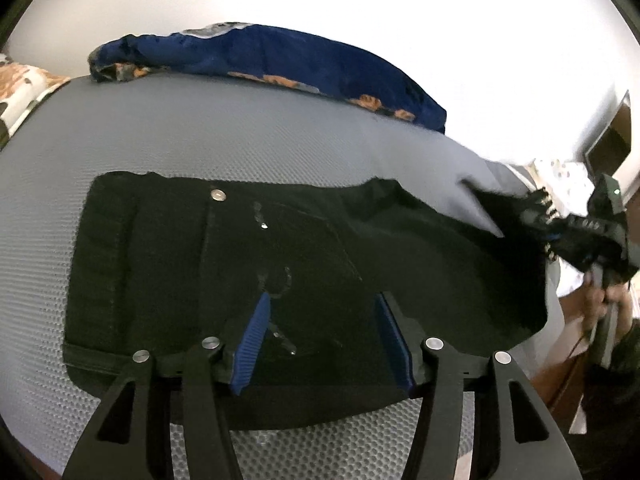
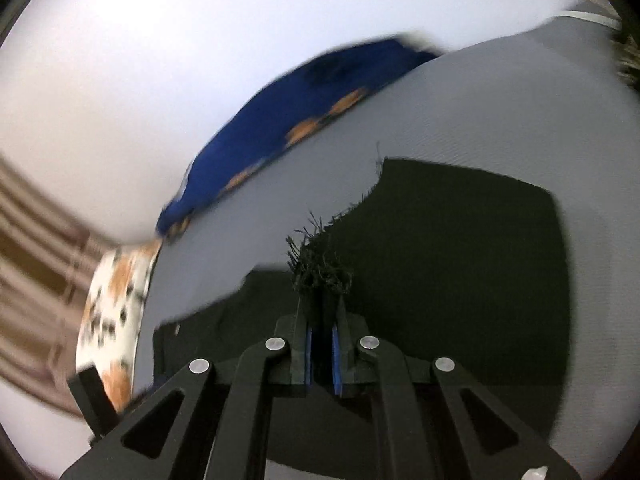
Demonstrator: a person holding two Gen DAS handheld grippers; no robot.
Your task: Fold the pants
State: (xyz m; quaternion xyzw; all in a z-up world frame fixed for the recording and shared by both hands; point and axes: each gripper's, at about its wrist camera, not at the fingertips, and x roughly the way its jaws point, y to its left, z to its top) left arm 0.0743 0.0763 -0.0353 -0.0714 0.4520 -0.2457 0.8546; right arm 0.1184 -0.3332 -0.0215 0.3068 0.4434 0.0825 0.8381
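The left claw (image 1: 322, 336) hangs just over the waist end of the black pants (image 1: 248, 264), its blue-padded fingers (image 1: 252, 344) standing apart with dark cloth showing in the gap below them — whether the pads touch the fabric cannot be told. The pants lie spread on a grey textured bed surface (image 1: 200, 140), waistband to the left in the left wrist view, a metal button (image 1: 218, 195) near the upper edge and a small rivet (image 1: 264, 225) just beyond it.

In the right wrist view the right claw (image 2: 322, 308) is pinched together on the frayed hem (image 2: 320, 268) of a pant leg, loose threads sticking up past its tips. The left view shows the same claw (image 1: 576, 226) at the far right, blurred, with the leg's end lifted off the bed and a hand (image 1: 604, 292) beneath it.

Farther back, along the bed's far edge, lies a dark blue cloth with orange patches (image 1: 280, 60) — a white-and-orange patterned fabric (image 1: 24, 84) sits at the left corner. Behind everything stands a pale wall (image 1: 360, 8).
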